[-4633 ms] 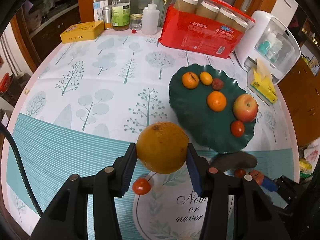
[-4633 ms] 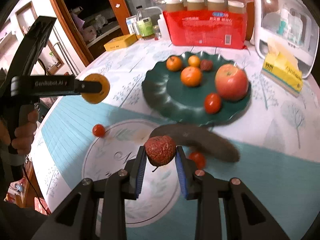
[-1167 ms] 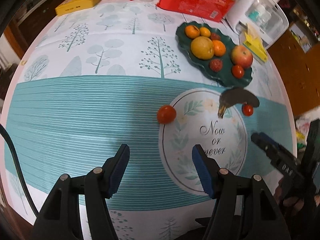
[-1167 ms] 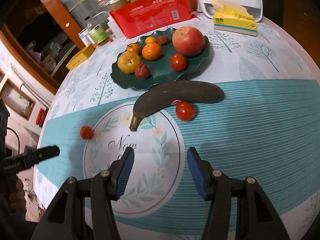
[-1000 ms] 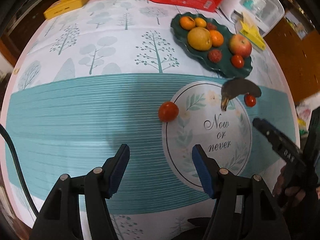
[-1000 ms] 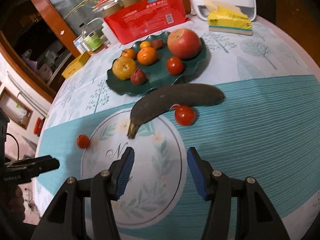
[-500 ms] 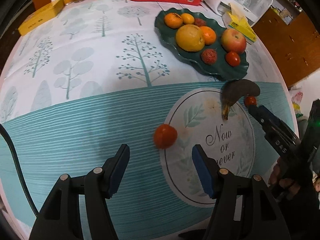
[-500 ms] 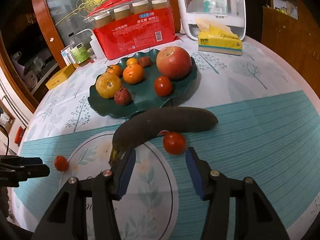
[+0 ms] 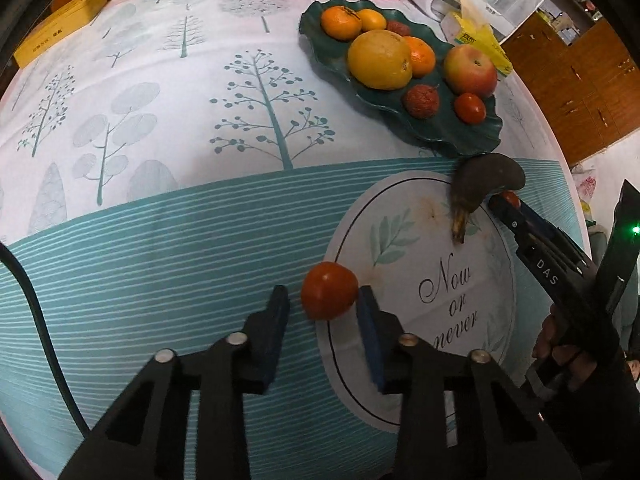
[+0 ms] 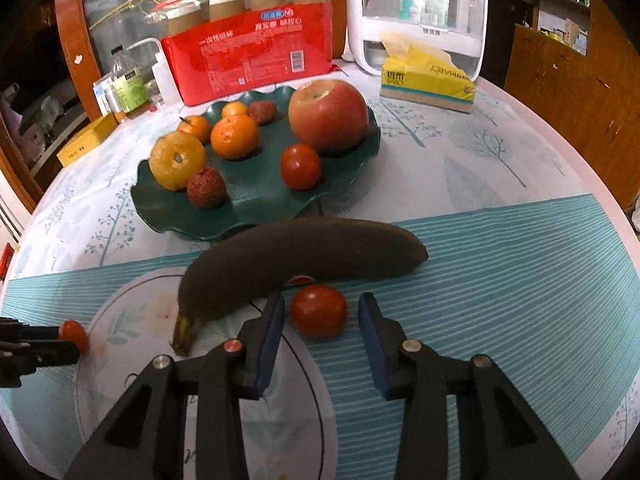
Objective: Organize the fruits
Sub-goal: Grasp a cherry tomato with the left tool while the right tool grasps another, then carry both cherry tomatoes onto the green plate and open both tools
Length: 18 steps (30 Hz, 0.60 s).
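- Left wrist view: the left gripper (image 9: 323,300) has its jaws spread around a small tomato (image 9: 329,296) on the tablecloth (image 9: 160,216). The right pad seems to touch the fruit; a gap shows at the left pad.
- Right wrist view: the right gripper (image 10: 322,312) is spread wide around a second tomato (image 10: 318,310), with clear gaps on both sides. This tomato lies just in front of a dark banana (image 10: 296,258).
- Both views: the green plate (image 10: 248,204) holds a yellow orange (image 10: 177,161), tangerines, an apple (image 10: 329,115), a lychee (image 10: 206,187) and a tomato. The banana lies on the cloth against the plate's near rim.
- Shown only in the left view: the person's right hand (image 9: 572,360) on its gripper handle, and that gripper's tips beside the banana.
- Shown only in the right view: the red pack of jars (image 10: 252,56), the white cabinet (image 10: 416,16) and the tissue box (image 10: 426,80) in full, behind the plate. The left gripper's tips at the first tomato appear at the left edge.
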{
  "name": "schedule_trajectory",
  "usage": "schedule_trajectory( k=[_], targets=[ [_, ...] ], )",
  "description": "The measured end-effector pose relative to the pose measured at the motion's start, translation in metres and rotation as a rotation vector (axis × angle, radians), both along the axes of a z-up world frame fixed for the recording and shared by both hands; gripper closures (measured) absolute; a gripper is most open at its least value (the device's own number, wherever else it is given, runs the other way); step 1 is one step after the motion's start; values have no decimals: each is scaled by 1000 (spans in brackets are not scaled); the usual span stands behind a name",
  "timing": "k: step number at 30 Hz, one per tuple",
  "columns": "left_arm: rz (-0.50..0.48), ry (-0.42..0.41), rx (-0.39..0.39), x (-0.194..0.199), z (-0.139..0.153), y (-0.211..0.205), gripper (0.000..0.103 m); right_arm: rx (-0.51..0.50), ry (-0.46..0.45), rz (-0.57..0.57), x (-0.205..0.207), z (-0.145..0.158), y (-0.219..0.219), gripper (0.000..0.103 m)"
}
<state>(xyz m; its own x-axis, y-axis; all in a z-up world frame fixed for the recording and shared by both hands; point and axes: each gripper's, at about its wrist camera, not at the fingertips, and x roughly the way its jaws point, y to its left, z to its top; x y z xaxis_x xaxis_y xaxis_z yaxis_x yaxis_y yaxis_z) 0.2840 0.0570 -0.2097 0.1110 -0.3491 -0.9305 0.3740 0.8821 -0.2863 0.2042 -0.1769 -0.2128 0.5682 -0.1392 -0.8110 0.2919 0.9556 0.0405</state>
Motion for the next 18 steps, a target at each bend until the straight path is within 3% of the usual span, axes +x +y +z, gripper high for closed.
schedule_trajectory(
  k=[4, 18],
  targets=[
    [-9, -7, 0, -2, 1, -2, 78, 0, -9, -6, 0, 0, -2, 75],
    [57, -24, -4, -14, 10, -8, 78, 56, 33, 48, -12, 4, 8, 76]
  ],
)
